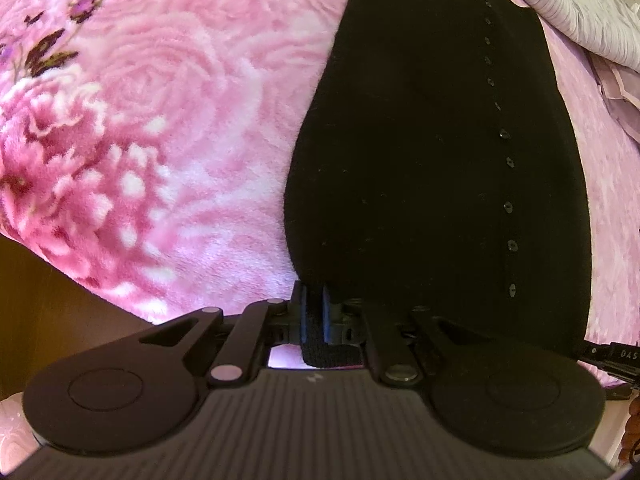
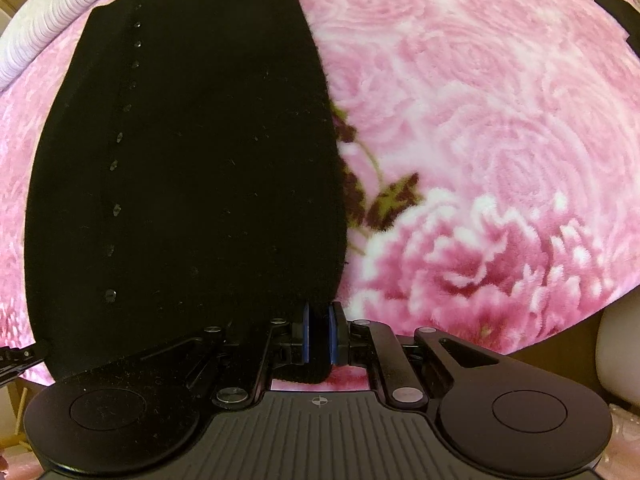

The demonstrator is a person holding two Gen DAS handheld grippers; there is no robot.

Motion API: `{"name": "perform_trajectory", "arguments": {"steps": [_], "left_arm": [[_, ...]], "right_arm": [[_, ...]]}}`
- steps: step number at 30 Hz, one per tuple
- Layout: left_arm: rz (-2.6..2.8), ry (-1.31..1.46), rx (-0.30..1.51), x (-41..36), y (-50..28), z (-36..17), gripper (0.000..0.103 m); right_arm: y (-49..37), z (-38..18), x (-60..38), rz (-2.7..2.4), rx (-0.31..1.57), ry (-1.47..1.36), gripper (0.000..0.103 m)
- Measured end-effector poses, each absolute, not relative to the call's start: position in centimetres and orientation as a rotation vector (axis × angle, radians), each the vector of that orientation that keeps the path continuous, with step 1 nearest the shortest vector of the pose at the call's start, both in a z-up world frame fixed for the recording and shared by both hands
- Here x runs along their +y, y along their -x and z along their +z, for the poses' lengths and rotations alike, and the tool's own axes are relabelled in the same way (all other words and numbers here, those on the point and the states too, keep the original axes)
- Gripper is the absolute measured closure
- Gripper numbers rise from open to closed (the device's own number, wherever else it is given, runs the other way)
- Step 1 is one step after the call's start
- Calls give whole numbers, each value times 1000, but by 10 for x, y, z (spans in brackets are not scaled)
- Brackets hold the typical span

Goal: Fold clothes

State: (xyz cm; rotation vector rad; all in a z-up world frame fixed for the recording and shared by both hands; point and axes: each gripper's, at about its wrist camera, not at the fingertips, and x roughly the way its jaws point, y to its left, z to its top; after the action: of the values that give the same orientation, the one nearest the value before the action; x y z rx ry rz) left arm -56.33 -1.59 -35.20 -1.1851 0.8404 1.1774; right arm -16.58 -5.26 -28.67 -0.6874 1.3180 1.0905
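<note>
Both my left claw (image 1: 315,312) and right claw (image 2: 319,320) pinch the black garment's (image 1: 420,160) near hem at the blanket's (image 1: 180,120) near edge; uneven lifting could skew the fold.

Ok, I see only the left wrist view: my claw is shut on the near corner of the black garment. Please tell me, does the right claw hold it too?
Observer: Yes. The right claw is shut on a bunched corner of the black garment, with cloth between its blue pads.
Operator: What lies on the outer side of that claw?
Observer: The pink floral blanket, with a large dark pink bloom close to the claw.
Operator: Anything else on the blanket there?
Observer: A flat black piece at the far right edge; I cannot tell what it is.
</note>
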Motion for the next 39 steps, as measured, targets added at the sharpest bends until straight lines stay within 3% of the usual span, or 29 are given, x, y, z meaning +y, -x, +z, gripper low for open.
{"name": "perform_trajectory", "arguments": {"steps": [10, 12, 13, 16, 17, 20, 26, 39], "left_arm": [[1161, 1086, 857, -18, 561, -340, 97], [1172, 1064, 921, -16, 556, -355, 97], [1180, 1068, 943, -13, 553, -363, 97], [1182, 1051, 993, -6, 546, -367, 96], [1174, 1032, 1009, -5, 544, -363, 92], [1217, 1032, 1038, -7, 555, -347, 90], [1277, 1039, 910, 10, 559, -315, 91], [1061, 910, 903, 122, 472, -365, 91]], "right_arm": [[172, -266, -62, 1183, 1277, 717, 96], [177, -281, -63, 1161, 1308, 759, 97], [180, -294, -64, 1132, 1338, 823, 103], [179, -316, -78, 1046, 1436, 913, 103], [172, -309, -83, 1040, 1429, 863, 103], [150, -286, -85, 1006, 1365, 780, 103], [140, -250, -46, 1105, 1158, 766, 99], [209, -278, 77, 1338, 983, 887, 93]]}}
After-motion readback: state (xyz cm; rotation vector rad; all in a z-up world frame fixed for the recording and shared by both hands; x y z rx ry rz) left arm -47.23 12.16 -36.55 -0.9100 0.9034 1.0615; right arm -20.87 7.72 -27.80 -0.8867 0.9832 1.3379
